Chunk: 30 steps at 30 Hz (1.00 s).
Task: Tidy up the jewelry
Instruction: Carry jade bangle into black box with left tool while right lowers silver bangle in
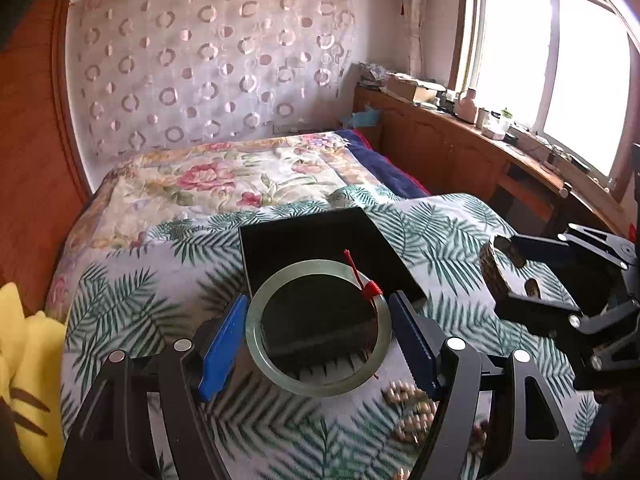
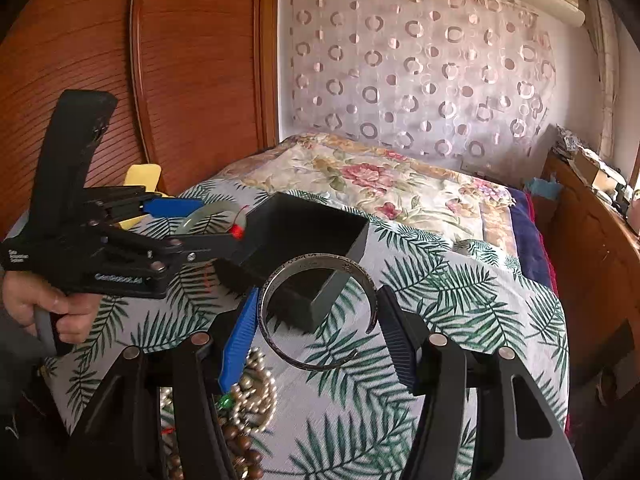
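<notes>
My left gripper (image 1: 318, 320) is shut on a pale green jade bangle (image 1: 256, 312) with a red cord, held just above the near edge of an open black box (image 1: 312, 232) on the bed. My right gripper (image 2: 316, 316) is shut on a silver cuff bangle (image 2: 268, 320), held in front of the same black box (image 2: 304, 232). The left gripper with the jade bangle (image 2: 204, 214) shows at the left of the right wrist view. The right gripper (image 1: 560, 280) shows at the right of the left wrist view.
A pile of pearl and wooden bead necklaces (image 2: 248, 400) lies on the palm-leaf cloth (image 2: 440, 320) below the right gripper; beads (image 1: 412, 408) also show in the left wrist view. A floral quilt (image 1: 224, 176), a wooden wardrobe (image 2: 160, 80) and a cluttered window ledge (image 1: 500, 128) surround the bed.
</notes>
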Motion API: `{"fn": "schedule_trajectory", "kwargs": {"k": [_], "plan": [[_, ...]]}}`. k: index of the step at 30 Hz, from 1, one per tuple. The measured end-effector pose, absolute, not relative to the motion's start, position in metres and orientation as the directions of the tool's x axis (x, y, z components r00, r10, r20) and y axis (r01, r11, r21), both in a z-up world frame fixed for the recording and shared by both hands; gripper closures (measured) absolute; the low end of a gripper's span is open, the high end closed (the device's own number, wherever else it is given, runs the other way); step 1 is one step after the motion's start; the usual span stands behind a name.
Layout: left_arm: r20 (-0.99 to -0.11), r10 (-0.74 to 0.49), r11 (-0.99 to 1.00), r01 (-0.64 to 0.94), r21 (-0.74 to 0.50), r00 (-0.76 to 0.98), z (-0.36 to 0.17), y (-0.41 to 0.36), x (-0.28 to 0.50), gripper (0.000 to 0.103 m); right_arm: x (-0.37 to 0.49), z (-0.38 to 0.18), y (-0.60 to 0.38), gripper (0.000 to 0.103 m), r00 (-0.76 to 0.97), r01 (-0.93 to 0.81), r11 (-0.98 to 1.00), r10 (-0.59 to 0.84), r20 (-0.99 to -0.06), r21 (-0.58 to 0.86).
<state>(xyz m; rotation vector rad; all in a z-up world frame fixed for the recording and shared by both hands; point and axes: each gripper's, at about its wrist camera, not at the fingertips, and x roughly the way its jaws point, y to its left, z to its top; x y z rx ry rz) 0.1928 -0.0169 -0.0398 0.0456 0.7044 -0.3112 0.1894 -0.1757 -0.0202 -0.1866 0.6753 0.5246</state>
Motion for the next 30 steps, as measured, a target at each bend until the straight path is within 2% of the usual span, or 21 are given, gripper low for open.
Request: {"fn": "schedule_trajectory", "kwargs": {"k": [12, 25, 28, 30], "plan": [[-0.678, -0.252, 0.96, 0.267, -0.085, 0.69, -0.059, -0.017, 0.238, 0.034, 0.236, -0.04, -0.174, 0.041, 0.611, -0.532, 0.845, 0.421, -0.671, 0.046], [-0.613, -0.21, 0.975, 0.212, -0.07, 0.761, -0.034, 0.011, 0.217, 0.021, 0.256, -0.046, -0.142, 0.041, 0.581, -0.573, 0.818, 0.444, -0.682, 0.044], [-0.608, -0.188, 0.979, 0.194, -0.056, 0.772, -0.032, 0.016, 0.213, 0.012, 0.259, -0.049, -0.135, 0.041, 0.574, -0.582, 0.812, 0.448, -0.685, 0.044], [-0.609, -0.176, 0.982, 0.182, -0.053, 0.774, -0.033, 0.02, 0.211, 0.012, 0.263, -0.053, -0.129, 0.041, 0.567, -0.587, 0.808, 0.448, -0.691, 0.042]]}}
